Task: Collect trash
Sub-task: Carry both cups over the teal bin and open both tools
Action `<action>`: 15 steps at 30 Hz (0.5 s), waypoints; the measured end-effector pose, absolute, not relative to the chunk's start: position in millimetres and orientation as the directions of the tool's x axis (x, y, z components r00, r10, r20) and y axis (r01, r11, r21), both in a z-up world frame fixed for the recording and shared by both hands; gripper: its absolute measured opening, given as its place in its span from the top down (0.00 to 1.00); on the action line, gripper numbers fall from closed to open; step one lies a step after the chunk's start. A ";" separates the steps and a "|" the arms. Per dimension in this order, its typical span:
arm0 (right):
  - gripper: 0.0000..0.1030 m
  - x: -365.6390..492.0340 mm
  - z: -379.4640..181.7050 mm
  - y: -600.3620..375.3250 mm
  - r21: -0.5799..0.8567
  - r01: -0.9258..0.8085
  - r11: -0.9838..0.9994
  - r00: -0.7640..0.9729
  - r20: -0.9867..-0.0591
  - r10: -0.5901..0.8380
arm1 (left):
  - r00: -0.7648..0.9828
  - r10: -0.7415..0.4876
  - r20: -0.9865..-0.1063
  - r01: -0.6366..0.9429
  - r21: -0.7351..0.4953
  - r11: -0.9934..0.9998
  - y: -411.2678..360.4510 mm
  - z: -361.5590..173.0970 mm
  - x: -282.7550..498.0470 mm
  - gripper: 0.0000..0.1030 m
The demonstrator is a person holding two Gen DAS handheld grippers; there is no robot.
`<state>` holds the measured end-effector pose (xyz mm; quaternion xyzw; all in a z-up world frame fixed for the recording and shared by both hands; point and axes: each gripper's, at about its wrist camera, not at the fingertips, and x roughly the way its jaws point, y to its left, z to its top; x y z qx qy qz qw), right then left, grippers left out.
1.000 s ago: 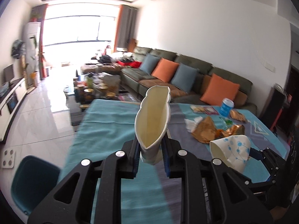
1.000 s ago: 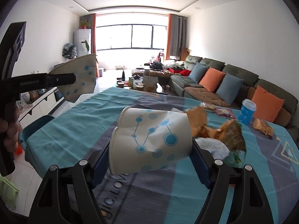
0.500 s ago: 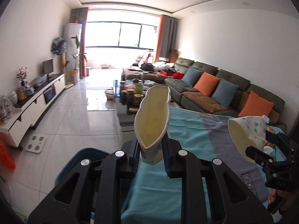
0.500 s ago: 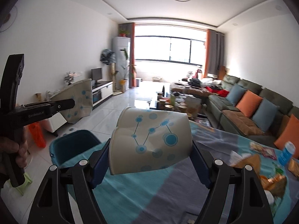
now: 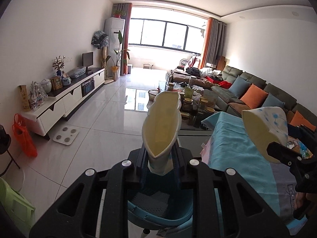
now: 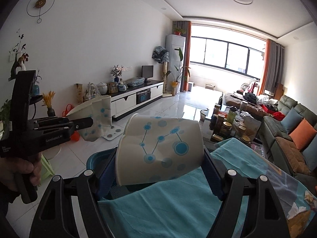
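Left tongs (image 5: 160,159) pinch a flattened cup (image 5: 162,127) directly above the teal bin (image 5: 158,212). Right tongs (image 6: 159,170) clamp a dotted cup (image 6: 160,148) seemingly just short of the bin's rim, over the desk (image 6: 178,208) edge.

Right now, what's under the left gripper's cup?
Under the squashed paper cup in the left gripper: a teal bin, dark mesh bottom partly visible. The gripper body covers the rest.
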<state>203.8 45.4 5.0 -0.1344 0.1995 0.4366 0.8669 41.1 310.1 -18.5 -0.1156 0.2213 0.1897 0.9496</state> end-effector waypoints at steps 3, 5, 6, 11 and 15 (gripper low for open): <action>0.26 210.6 0.3 69.3 -0.039 -0.835 0.549 0.491 -0.502 0.712 | 0.816 0.309 -0.488 -0.422 -0.140 0.895 306.9 -26.9 40.3 0.79; 0.26 217.2 -2.6 85.2 -0.023 -0.850 0.526 0.456 -0.530 0.714 | 0.810 0.294 -0.507 -0.425 -0.162 0.891 312.1 -36.0 39.9 0.79; 0.26 218.7 -5.2 92.0 -0.022 -0.854 0.519 0.445 -0.546 0.710 | 0.806 0.288 -0.518 -0.427 -0.171 0.888 313.0 -40.3 41.3 0.79; 0.26 227.1 -26.0 120.0 0.006 -0.871 0.492 0.383 -0.618 0.687 | 0.776 0.267 -0.571 -0.443 -0.193 0.876 309.8 -67.0 60.1 0.78; 0.26 233.2 -41.4 137.1 0.027 -0.877 0.481 0.343 -0.665 0.663 | 0.754 0.242 -0.610 -0.453 -0.217 0.864 310.7 -90.1 71.1 0.78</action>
